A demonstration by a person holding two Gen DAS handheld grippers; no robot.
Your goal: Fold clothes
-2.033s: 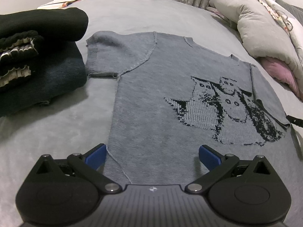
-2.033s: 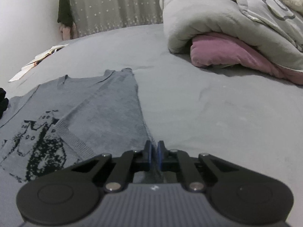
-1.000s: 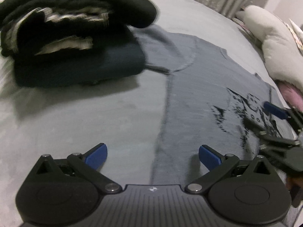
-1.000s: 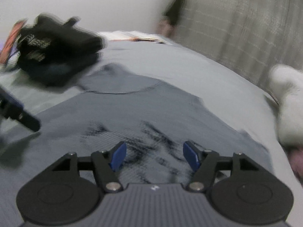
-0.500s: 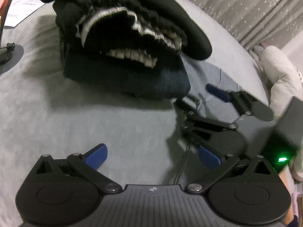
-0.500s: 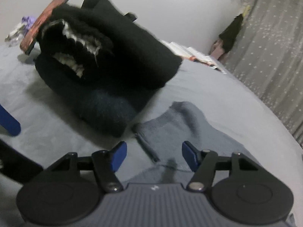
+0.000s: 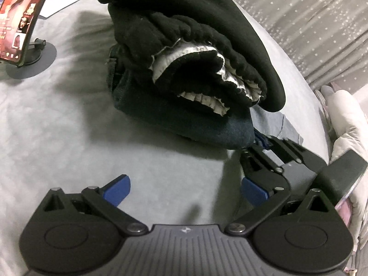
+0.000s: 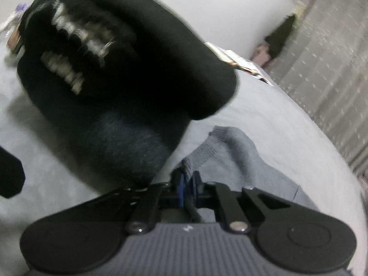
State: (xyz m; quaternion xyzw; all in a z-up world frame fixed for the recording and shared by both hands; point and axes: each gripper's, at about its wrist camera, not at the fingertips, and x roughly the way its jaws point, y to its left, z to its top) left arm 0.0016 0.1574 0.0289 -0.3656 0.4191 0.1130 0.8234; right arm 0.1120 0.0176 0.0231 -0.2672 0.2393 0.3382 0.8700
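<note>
Two grippers sit low in frame. The right gripper (image 8: 188,185) is clenched on the grey sweater (image 8: 232,154) sleeve hem; the left gripper (image 7: 185,189) gapes released over the bed (image 7: 69,138).

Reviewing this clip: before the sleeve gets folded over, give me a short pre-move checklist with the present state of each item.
1. Right gripper jaws shut on the grey sweater sleeve edge: ok.
2. Sleeve free of the dark folded pile: cannot tell, the pile sits right beside the grip.
3. Left gripper jaws open, nothing between them: ok.
4. Left gripper placed on the sweater: not ok, only bedsheet lies under it.
5. Phone on stand clear of both grippers: ok.
</note>
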